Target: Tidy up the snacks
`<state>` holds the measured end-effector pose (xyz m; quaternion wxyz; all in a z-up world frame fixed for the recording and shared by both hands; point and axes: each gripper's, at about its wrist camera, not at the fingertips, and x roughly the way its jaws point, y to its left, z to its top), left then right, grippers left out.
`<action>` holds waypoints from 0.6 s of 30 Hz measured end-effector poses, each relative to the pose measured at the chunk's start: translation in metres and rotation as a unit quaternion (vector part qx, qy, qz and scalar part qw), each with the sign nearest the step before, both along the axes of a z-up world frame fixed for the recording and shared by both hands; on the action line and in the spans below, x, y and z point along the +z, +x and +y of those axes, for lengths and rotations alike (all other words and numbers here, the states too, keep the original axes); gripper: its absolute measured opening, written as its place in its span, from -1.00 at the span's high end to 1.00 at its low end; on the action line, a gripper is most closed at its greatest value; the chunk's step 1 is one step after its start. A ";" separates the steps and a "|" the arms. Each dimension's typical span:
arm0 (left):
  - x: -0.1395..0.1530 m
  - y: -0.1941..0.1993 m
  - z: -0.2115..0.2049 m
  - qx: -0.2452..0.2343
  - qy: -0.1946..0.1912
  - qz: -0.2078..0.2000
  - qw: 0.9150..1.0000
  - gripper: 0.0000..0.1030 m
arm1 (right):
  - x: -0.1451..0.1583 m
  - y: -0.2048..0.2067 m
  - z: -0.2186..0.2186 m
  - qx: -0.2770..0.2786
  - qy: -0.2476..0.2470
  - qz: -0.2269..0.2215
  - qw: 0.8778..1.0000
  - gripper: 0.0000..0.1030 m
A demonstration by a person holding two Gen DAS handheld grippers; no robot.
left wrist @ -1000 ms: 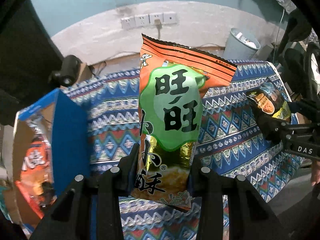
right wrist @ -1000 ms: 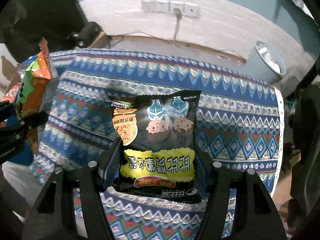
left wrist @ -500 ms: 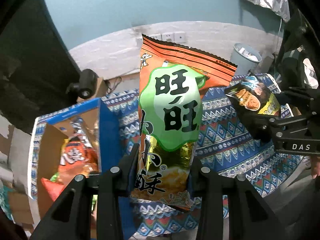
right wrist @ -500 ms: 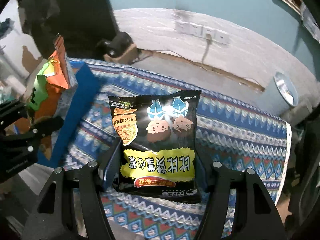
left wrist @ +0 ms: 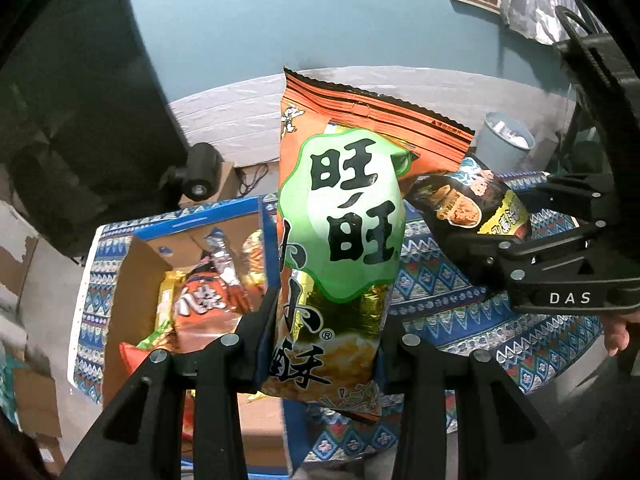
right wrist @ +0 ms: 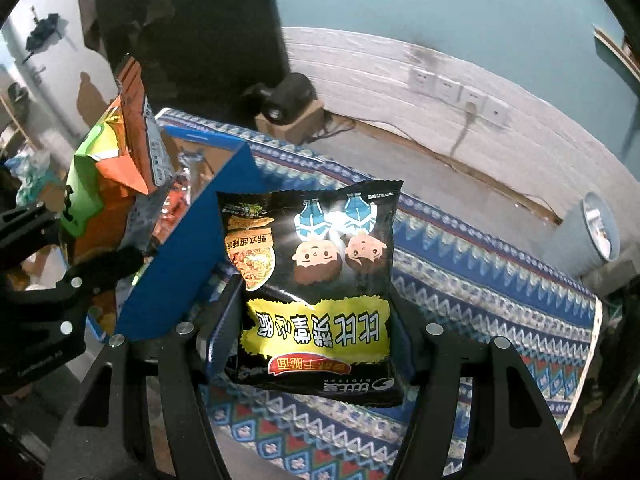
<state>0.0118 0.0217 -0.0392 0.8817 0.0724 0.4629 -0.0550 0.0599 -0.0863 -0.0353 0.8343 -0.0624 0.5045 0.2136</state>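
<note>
- Above the patterned cloth (right wrist: 500, 280), the left gripper (left wrist: 328, 320) pinches an orange-and-green snack bag (left wrist: 340, 232) by its lower part, the bag standing upright over the near wall of a blue cardboard box (left wrist: 192, 224)
- Beside it, the right gripper (right wrist: 316, 332) clamps a black noodle packet (right wrist: 316, 280) by its sides, print upside down toward the camera, held clear of the cloth just right of the box
- The box sits open at the cloth's left end, with several orange and yellow snack packs (left wrist: 208, 300) lying inside
- The cloth, banded in blue, red and white zigzags, covers the whole table
- Behind it run a pale lower wall with a row of sockets (right wrist: 460, 94), a teal upper wall, a grey bin (right wrist: 596, 232) on the floor, and a dark round device on a small carton (right wrist: 288, 108)
- The held bags hide the bottom of each gripper's pads and part of the box; how many packs it holds cannot be told
</note>
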 end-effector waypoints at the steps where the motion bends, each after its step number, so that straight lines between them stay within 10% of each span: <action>1: 0.001 -0.001 0.004 0.003 -0.001 -0.001 1.000 0.23 | 0.000 0.001 0.006 0.005 0.001 0.000 1.000 -0.25; 18: -0.004 -0.005 0.111 0.105 -0.038 0.004 0.994 0.23 | -0.001 0.030 0.088 0.055 0.018 0.003 0.998 -0.25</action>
